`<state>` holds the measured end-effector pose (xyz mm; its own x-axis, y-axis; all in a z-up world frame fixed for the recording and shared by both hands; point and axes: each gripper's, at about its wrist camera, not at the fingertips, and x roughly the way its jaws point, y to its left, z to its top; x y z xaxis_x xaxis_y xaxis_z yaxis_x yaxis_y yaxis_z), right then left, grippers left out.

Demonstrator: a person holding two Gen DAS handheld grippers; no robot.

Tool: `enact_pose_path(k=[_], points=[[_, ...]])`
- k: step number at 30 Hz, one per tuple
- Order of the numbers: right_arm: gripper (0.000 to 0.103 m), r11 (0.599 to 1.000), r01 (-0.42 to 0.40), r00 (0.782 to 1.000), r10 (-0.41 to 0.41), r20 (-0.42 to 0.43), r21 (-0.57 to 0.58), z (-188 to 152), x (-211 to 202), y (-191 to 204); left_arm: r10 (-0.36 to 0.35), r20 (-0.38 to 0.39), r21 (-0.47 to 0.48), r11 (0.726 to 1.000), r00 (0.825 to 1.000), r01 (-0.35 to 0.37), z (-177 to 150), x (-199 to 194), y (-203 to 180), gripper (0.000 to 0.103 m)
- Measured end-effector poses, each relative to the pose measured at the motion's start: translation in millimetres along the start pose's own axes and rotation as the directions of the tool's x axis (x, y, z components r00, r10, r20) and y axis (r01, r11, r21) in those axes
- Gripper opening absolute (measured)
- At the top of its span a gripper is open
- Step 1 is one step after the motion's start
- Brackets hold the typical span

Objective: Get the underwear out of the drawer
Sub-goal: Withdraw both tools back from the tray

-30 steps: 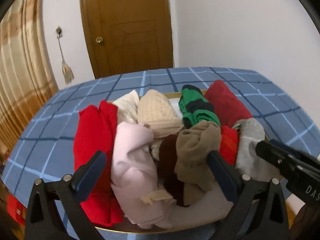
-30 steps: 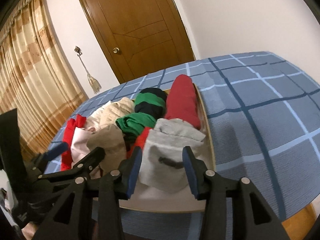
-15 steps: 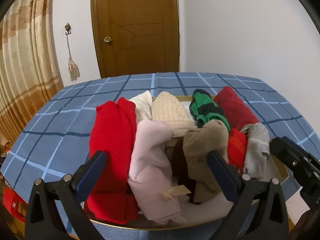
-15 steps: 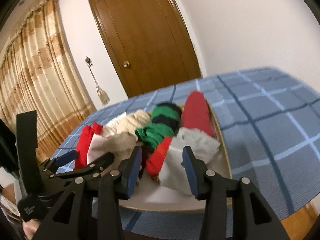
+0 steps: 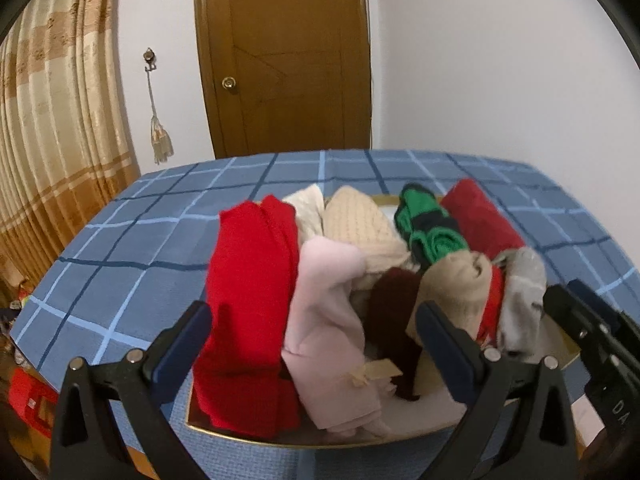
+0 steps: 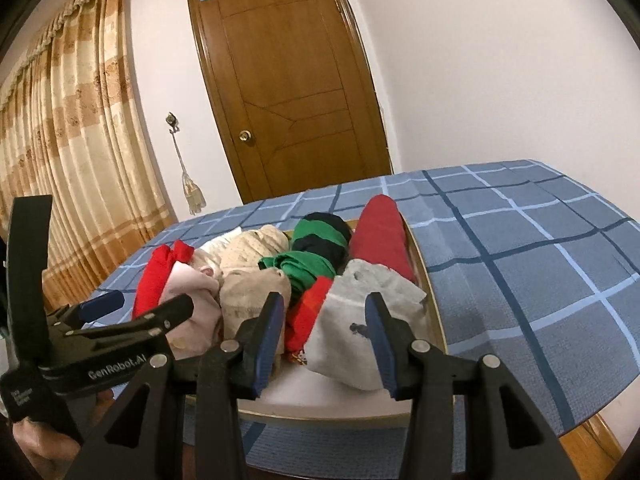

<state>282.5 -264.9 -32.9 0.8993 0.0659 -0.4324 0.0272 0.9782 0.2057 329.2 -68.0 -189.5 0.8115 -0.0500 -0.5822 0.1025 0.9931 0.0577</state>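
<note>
A shallow wooden drawer [image 5: 280, 442] with a pale rim sits on a bed covered in a blue checked, woven cloth [image 5: 120, 264], packed with rolled and folded underwear and socks. Along the drawer's left edge lies a bright red knit roll [image 5: 248, 312]. Next to it is a soft pale pink fleecy piece [image 5: 332, 320] with a small paper tag, then a dark maroon item [image 5: 390, 312] and a tan, slightly fuzzy bundle [image 5: 456, 284]. Toward the back edge sit a cream dotted knit [image 5: 360, 220] and a green and black striped roll [image 5: 428, 228]. By the right edge lie a dark red roll [image 5: 480, 220] and a grey marl sock [image 6: 360, 320].

The left gripper [image 5: 312, 344] hovers at the drawer's near edge, its blue-padded fingers spread wide, gripping nothing. The right gripper [image 6: 326, 336] has its fingers partly apart, framing the grey sock without pressing it.
</note>
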Motion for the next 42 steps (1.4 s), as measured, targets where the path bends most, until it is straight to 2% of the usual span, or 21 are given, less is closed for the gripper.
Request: enact_pose_path(k=[11,19,28,29,30,32,42], points=[[0.046,1.000,-0.020,1.000,0.020,0.012,0.015,-3,-9,0,0.005,0.014,-0.007,1.000,1.000,-0.005,-5,-9,2,0.103],[0.046,1.000,-0.023,0.999,0.023,0.022,-0.004,-6,-21,7,-0.008,0.033,0.019,1.000,0.999,0.008,-12,-25,-5,0.103],[0.046,0.999,-0.047,0.998,0.047,0.038,0.002,-12,-44,17,-0.005,0.058,-0.004,1.000,0.998,0.005,-23,-52,1,0.103],[0.048,0.999,-0.049,0.998,0.049,0.039,0.001,-12,-47,17,-0.005,0.061,-0.006,1.000,0.998,0.006,-24,-56,2,0.103],[0.056,0.999,-0.052,0.998,0.052,0.041,-0.001,-13,-50,19,-0.006,0.064,-0.007,1.000,0.998,0.007,-26,-59,3,0.103],[0.067,0.998,-0.064,0.996,0.064,0.054,0.000,-14,-58,21,-0.007,0.068,-0.007,1.000,0.998,0.007,-29,-67,3,0.103],[0.068,0.997,-0.079,0.994,0.079,0.075,-0.012,-19,-90,28,-0.008,0.110,0.004,1.000,0.994,0.008,-40,-102,4,0.103]])
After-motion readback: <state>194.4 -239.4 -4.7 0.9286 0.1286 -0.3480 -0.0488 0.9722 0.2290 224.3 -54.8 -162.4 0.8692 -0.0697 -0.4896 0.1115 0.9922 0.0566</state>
